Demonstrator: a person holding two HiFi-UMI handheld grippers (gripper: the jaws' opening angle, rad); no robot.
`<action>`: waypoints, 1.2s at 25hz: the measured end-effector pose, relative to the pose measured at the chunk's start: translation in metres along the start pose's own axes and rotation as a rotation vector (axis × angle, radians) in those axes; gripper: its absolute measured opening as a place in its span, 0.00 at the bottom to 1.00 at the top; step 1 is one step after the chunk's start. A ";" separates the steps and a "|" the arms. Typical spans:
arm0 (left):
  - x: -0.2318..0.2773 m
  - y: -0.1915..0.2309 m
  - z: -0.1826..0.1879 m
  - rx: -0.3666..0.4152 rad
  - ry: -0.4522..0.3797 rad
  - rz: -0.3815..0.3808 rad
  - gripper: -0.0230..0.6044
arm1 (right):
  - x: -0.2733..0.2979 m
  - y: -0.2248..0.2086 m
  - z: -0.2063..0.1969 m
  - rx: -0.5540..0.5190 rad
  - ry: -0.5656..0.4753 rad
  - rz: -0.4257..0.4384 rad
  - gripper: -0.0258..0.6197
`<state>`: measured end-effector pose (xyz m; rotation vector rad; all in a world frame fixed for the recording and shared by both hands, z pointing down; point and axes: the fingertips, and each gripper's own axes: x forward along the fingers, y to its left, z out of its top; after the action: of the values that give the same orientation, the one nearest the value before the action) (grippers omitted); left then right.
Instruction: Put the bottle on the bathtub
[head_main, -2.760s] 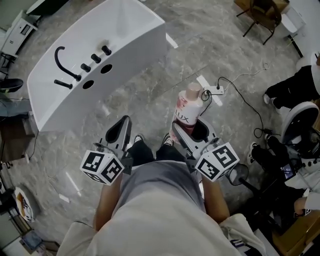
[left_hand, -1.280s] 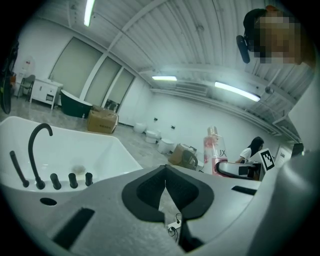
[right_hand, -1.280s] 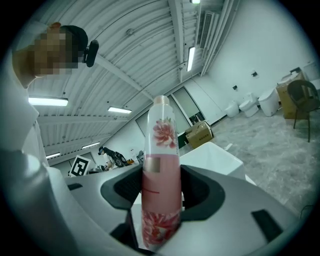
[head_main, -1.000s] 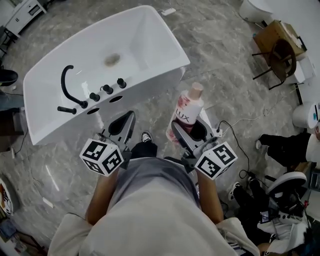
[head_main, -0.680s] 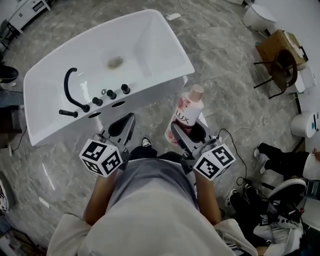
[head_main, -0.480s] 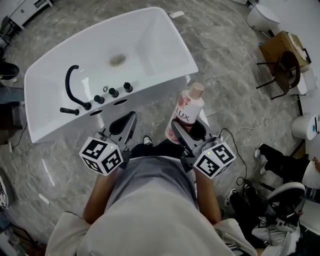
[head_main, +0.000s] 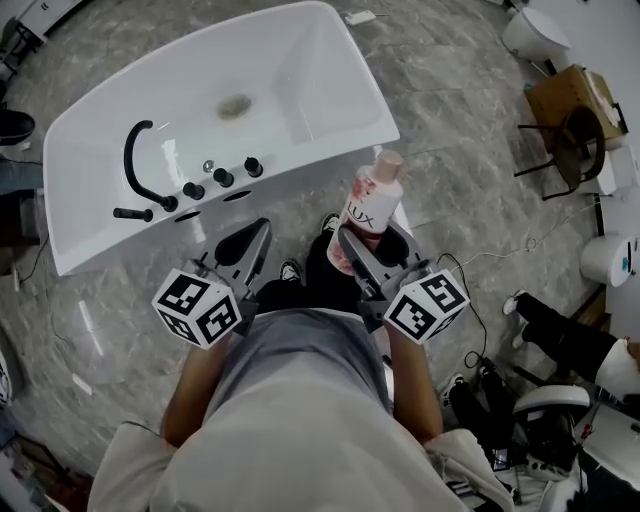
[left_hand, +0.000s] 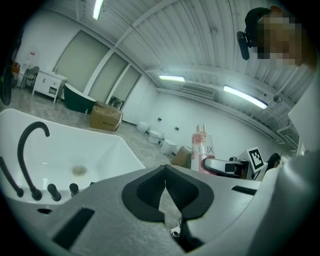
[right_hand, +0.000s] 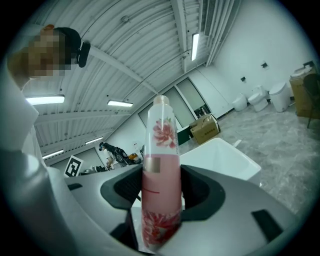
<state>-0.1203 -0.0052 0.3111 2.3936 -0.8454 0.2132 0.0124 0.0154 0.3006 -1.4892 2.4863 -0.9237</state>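
A pink LUX bottle (head_main: 368, 203) with a pale cap stands upright, and my right gripper (head_main: 372, 240) is shut on its lower body. In the right gripper view the bottle (right_hand: 161, 185) fills the gap between both pads. The white bathtub (head_main: 300, 165) lies just ahead, and the bottle is beside its near right corner, above the floor. My left gripper (head_main: 250, 245) is shut and holds nothing, just short of the tub's tap deck. The left gripper view shows the tub (left_hand: 100, 150) to the left and the bottle (left_hand: 201, 147) to the right.
A black curved faucet (head_main: 135, 165) and three black knobs (head_main: 222, 178) sit on the tub's near deck. A chair with a cardboard box (head_main: 570, 110) and toilets (head_main: 535, 30) stand at the right. A cable (head_main: 480, 262) lies on the floor, and seated people (head_main: 570, 340) are at the lower right.
The tub has come closer in the head view as the person walked toward it. The bottle, still held, now sits beside the tub's near right corner. Both grippers keep their state.
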 end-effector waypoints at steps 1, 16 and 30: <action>0.003 0.001 0.000 -0.002 0.001 0.005 0.05 | 0.004 -0.004 0.001 -0.001 0.004 0.007 0.39; 0.049 0.024 0.018 -0.055 0.011 0.091 0.05 | 0.063 -0.057 0.016 -0.003 0.094 0.084 0.39; 0.086 0.050 0.024 -0.106 0.034 0.125 0.05 | 0.111 -0.105 0.017 -0.068 0.123 0.087 0.38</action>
<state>-0.0847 -0.0959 0.3436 2.2350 -0.9668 0.2514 0.0420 -0.1190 0.3681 -1.3696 2.6715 -0.9519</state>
